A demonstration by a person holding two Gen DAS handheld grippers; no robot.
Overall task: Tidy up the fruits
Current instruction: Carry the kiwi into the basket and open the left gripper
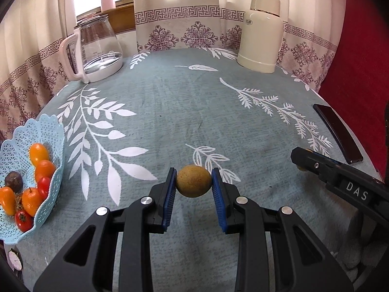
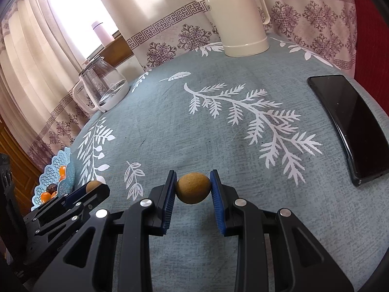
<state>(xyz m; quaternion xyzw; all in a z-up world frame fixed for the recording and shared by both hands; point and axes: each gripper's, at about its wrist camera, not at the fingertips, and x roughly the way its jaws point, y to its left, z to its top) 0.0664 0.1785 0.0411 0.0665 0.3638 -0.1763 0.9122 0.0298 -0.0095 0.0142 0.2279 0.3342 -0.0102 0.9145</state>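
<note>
the left claw was clamped on a round brown fruit, its blue pads pressed against both sides, the fruit held near the middle of the counter, which wore a grey-blue cloth with white leaf prints. the right claw was likewise clamped on a second brown fruit, gripped between its own blue pads over the near part of the cloth. in the right wrist view the left claw showed at the near left with its fruit at the tips; in the left wrist view the right claw reached in from the near right. at the near left edge stood a light blue lattice basket holding orange fruits, red tomatoes and one dark fruit. a wristwatch lay just in front of the basket. far left stood a glass kettle, far right a cream thermos flask. a dark phone lay at the right edge. patterned curtains hung behind the counter.
</note>
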